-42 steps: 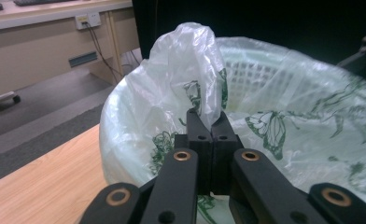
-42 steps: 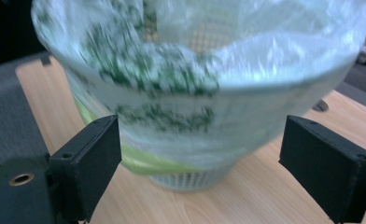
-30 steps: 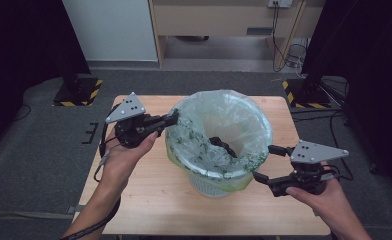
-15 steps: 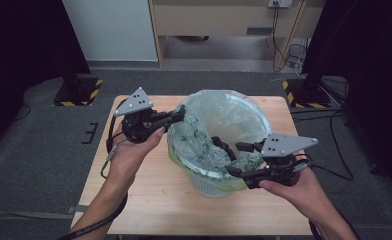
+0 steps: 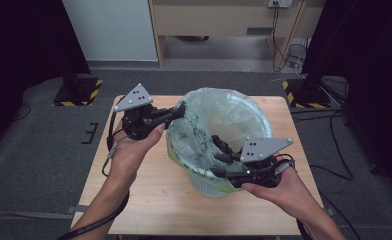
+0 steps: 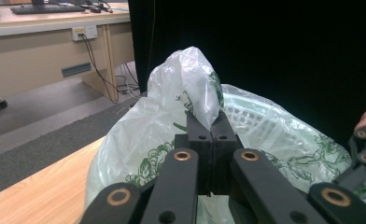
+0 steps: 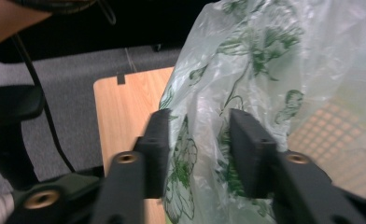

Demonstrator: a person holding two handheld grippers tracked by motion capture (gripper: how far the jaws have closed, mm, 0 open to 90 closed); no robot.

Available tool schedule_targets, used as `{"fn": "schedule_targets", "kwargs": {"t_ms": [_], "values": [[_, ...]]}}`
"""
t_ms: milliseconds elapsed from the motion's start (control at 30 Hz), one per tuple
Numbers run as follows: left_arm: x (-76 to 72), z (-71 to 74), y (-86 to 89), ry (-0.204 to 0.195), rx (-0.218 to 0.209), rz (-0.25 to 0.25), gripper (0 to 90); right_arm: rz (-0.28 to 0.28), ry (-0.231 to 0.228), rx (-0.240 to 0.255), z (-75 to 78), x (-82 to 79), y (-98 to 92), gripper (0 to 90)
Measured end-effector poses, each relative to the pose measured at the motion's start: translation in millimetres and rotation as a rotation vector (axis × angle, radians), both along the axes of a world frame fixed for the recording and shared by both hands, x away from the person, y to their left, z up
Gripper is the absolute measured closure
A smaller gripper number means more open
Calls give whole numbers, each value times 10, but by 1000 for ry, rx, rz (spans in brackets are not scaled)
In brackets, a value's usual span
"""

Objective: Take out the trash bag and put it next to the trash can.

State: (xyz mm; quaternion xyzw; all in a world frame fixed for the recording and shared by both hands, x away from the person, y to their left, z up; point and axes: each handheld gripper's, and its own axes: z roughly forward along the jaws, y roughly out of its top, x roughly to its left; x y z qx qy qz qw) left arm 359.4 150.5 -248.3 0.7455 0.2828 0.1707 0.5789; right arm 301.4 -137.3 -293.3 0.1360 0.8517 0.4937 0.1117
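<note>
A pale green mesh basket [image 5: 209,187] stands on the wooden table [image 5: 149,200], lined with a clear plastic bag [image 5: 219,115] printed with green leaves. My left gripper [image 5: 181,107] is at the bag's left rim, shut on a pinched fold of the film [image 6: 186,79], which rises above its jaws [image 6: 210,123]. My right gripper [image 5: 219,160] is at the near right rim. Its jaws have just been closing and stand apart on either side of the bag's film [image 7: 200,135], one inside the rim and one outside.
The table's far edge faces a grey carpeted floor with a desk [image 5: 224,20] and trailing cables [image 5: 289,55] beyond. Black stands with yellow-striped bases [image 5: 79,90] flank the table. Bare wood [image 7: 125,98] lies to the left of the basket.
My right gripper has moved left from beside the basket onto its near right rim, and its jaws have narrowed around the bag film. The left gripper has kept its hold.
</note>
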Motion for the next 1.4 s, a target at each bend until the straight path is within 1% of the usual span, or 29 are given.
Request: {"fn": "schedule_targets", "kwargs": {"t_ms": [67, 133, 167, 267, 300, 400, 433, 467, 500, 533, 600, 633, 700, 800, 867, 900, 933, 967, 1000, 1033, 1067, 1100, 1167, 1233, 1267, 1300, 1333, 1367, 1400], "values": [[-5, -7, -3, -1, 7, -4, 898, 11, -1, -3, 7, -5, 13, 755], [-3, -28, -8, 6, 10, -14, 897, 12, -1, -5, 11, -3, 18, 831], [-2, -37, -10, 9, 12, -18, 897, 22, -2, -9, 17, -1, 16, 895], [-4, -80, -15, 11, 11, -28, 894, 34, -3, -7, 33, 1, 10, 900], [-5, -91, -12, 10, 12, -32, 891, 40, -5, 3, 41, 0, 10, 900], [-10, -133, -4, 7, 15, -45, 869, 54, -6, 57, 105, -2, -15, 900], [-13, -145, -4, 7, 12, -50, 857, 56, -6, 76, 138, 0, -29, 900], [-20, -178, -1, 5, 13, -65, 834, 57, -13, 104, 206, 2, -57, 900], [-20, -178, -1, 5, 13, -65, 821, 57, -13, 104, 206, 2, -57, 900], [-21, -197, -1, 6, 8, -76, 821, 55, -16, 115, 236, 5, -70, 900], [-20, -237, 2, 20, -8, -92, 770, 50, -21, 140, 307, 23, -101, 900], [-16, -256, 3, 29, -18, -106, 711, 38, -27, 158, 361, 52, -129, 900], [-23, -284, 10, 22, -23, -114, 694, 29, -29, 163, 380, 72, -141, 900], [-22, -317, 20, 30, -41, -142, 600, 11, -24, 181, 413, 140, -168, 900], [-18, -339, 12, 49, -45, -179, 515, -13, -19, 172, 400, 216, -155, 900], [-20, -350, 5, 55, -43, -189, 515, -13, -19, 172, 400, 216, -155, 900], [-20, -362, -5, 66, -48, -210, 486, -22, -21, 165, 394, 237, -149, 900], [-14, -375, -19, 86, -55, -242, 441, -27, -19, 165, 388, 256, -142, 900], [-10, -388, -33, 95, -52, -267, 405, -31, -18, 164, 382, 275, -133, 900], [-10, -401, -48, 97, -42, -288, 387, -44, -20, 152, 370, 302, -107, 900], [-18, -420, -76, 89, -26, -304, 384, -51, -22, 148, 367, 312, -93, 900], [-18, -420, -76, 89, -26, -304, 375, -52, -22, 146, 366, 321, -80, 900], [-23, -437, -113, 92, -7, -331, 361, -55, -22, 148, 369, 328, -67, 900], [-30, -457, -154, 89, 22, -352, 333, -61, -24, 155, 388, 344, -50, 900], [-34, -468, -175, 90, 36, -364, 325, -66, -23, 168, 419, 356, -37, 900], [-40, -479, -196, 84, 55, -365, 325, -66, -23, 168, 419, 356, -37, 900], [-48, -490, -215, 72, 83, -362, 333, -67, -24, 174, 433, 359, -29, 900], [-61, -501, -234, 53, 118, -357, 444, -68, -23, 175, 455, 361, -14, 900], [-72, -509, -250, 40, 151, -345, 504, -68, -23, 174, 460, 362, -8, 900]]}}
